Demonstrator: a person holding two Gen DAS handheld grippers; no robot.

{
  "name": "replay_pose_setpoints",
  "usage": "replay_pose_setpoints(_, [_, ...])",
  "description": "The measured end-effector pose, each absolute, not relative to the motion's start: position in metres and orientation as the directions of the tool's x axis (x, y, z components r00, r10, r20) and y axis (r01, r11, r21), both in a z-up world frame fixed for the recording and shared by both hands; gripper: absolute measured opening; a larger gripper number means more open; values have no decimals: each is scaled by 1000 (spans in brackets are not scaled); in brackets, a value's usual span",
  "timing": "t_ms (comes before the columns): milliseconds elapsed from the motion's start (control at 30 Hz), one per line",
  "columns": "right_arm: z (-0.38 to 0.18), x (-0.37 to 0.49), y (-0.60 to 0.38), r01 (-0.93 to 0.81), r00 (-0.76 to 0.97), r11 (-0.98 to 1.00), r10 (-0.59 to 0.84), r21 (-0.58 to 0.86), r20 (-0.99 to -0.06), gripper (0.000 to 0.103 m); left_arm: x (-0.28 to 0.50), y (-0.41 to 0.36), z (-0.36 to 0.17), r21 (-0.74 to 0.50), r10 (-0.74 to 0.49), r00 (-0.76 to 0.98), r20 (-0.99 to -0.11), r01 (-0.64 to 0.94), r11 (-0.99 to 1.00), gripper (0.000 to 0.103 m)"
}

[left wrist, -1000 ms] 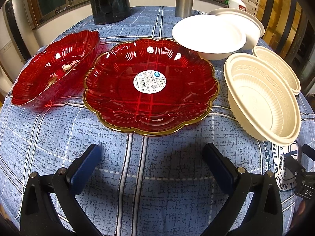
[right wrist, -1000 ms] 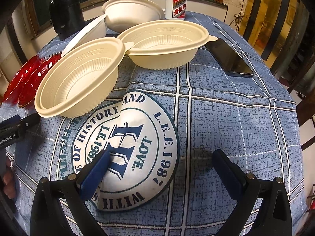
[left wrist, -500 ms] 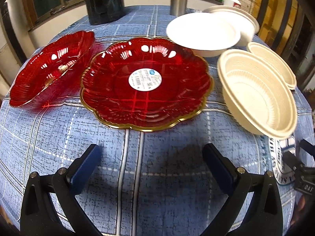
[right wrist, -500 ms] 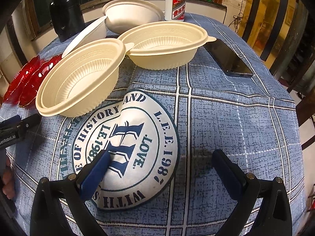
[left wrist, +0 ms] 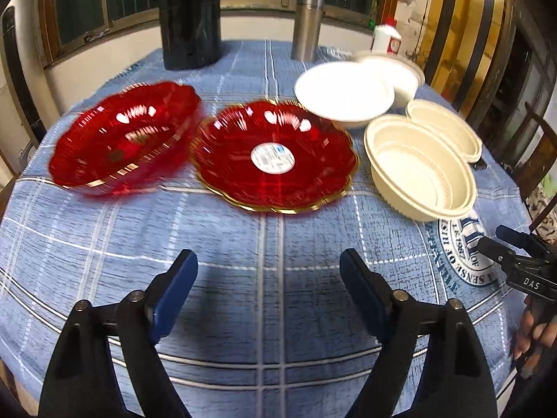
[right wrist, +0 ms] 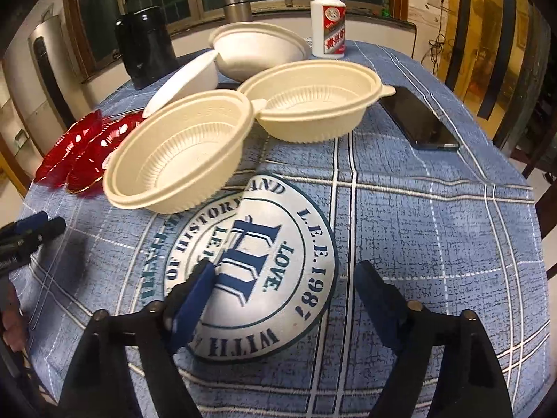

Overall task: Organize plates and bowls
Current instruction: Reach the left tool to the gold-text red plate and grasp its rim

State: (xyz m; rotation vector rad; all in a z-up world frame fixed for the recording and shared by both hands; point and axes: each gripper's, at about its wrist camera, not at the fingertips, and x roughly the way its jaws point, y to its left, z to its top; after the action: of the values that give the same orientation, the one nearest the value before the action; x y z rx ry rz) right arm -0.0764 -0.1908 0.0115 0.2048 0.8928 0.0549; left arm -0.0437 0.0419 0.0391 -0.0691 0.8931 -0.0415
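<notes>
My left gripper (left wrist: 268,271) and right gripper (right wrist: 283,280) hover over the blue checked table (left wrist: 243,244), both gaping with nothing between them; their jaws have just been closing a little. Ahead of my left gripper sit two red plates: a tilted one (left wrist: 122,139) beside a flat, gold-rimmed one (left wrist: 275,156). Right of them, two cream bowls (right wrist: 181,153) touch rim to rim, with two white bowls (right wrist: 257,50) behind.

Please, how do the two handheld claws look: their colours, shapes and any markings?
Each claw, left claw and right claw, has black angular arms with silver pivot bolts and two blue, flat rectangular finger pads. Seen from the side, the right one carries white lettering "DAS".
</notes>
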Motion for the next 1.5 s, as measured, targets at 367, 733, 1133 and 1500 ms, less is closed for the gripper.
replay_pose_setpoints(367, [74,-80,-161,-212,618,885,450,415,-645,79,-58,119,77,-169,-96,656,-748,-48,985,61])
replay_pose_setpoints(733, [105,-36,-84,-361,479,767,641,530,-600,78,-54,198,97,-162,-13,635,-773,-178,971,61])
replay_pose_setpoints(1133, [111,62,-5,-327,380,732,681,598,-626,59,8,283,94,-165,20,575,-818,-268,949,61])
replay_pose_setpoints(1500, [92,144,48,-272,353,757,653,594,-670,30,66,313,60,-201,-28,501,-865,-296,934,39])
